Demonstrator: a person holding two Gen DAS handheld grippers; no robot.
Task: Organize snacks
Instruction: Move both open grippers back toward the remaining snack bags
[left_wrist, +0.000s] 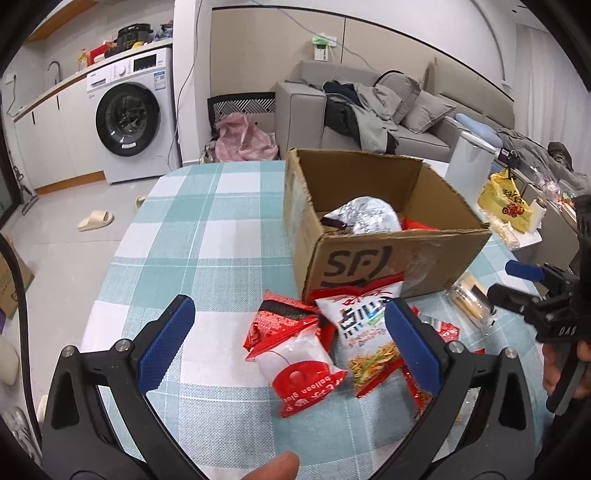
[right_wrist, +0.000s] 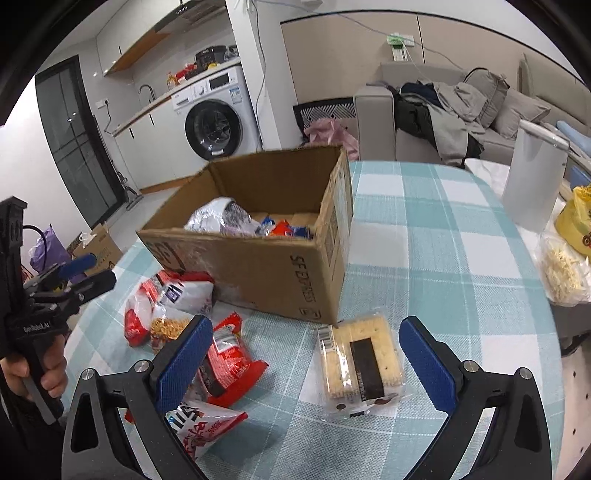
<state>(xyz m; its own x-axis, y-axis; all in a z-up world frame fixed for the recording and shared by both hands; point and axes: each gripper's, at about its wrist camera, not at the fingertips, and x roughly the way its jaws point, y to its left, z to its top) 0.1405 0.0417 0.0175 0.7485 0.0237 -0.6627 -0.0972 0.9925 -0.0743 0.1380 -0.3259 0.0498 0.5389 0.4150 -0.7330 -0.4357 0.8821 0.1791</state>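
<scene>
An open cardboard box stands on the checked table and holds a silver bag and other packets. In front of it lie several snack packets. My left gripper is open and empty above a red-and-white packet, next to a noodle-snack bag. My right gripper is open and empty above a clear cracker pack, with a red packet by its left finger. The right gripper also shows in the left wrist view, and the left gripper in the right wrist view.
A white bin, a yellow bag and a clear bag of noodles stand at the table's right edge. A sofa with clothes and a washing machine are behind the table.
</scene>
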